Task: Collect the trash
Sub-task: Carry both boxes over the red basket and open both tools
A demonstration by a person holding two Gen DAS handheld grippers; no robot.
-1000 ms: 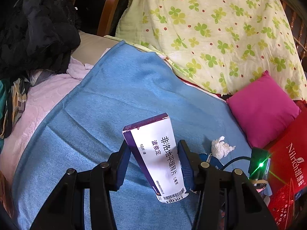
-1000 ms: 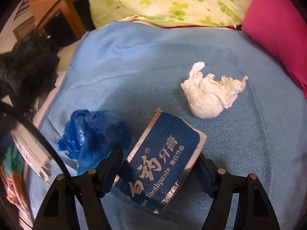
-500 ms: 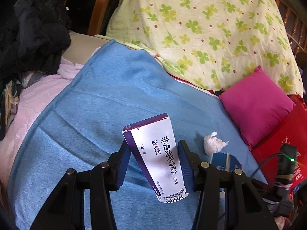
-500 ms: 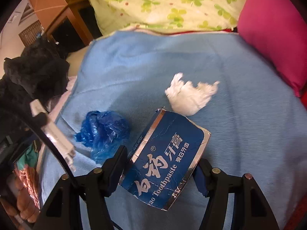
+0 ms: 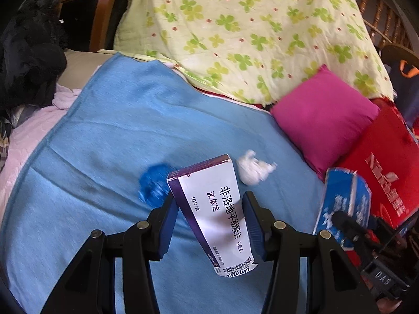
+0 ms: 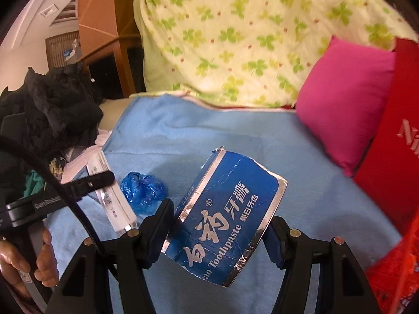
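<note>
a: we note both claws loaded. the left gripper [image 5: 209, 209] has its pads pressed on a white and purple cardboard medicine box [image 5: 213, 217], jaws narrow. the box's long axis runs up and away from the claw, tilted, barcode end hanging toward us.

b: agreed. the right gripper [image 6: 220, 225] clamps a crumpled blue and silver toothpaste carton [image 6: 227, 217], jaws about midway and just closed a little further onto it. the carton's long axis leans up and away between the pads. both boxes are clear of the bedding, as we read it.

a: what is left on the light blue blanket [image 5: 104, 144]?

b: two pieces. a crumpled white tissue wad [image 5: 255, 168] just beyond and right of the medicine box in the left view, and a scrunched blue plastic bag [image 6: 142, 192] lying left of the carton in the right view, between the two claws.

a: where do we take the load?

b: we judge the red paper bag [image 5: 379, 157], standing at the right edge beside the magenta square cushion [image 5: 322, 115], to be the bin. its mouth is not clear in either view, so we cannot confirm.

a: nearer claw?

b: the right one; in the left view the carton sits almost against the bag's face. we expect the right claw to unload first, carton turned end-down. a hand [image 6: 23, 264] grips the left tool's handle at lower left.
</note>
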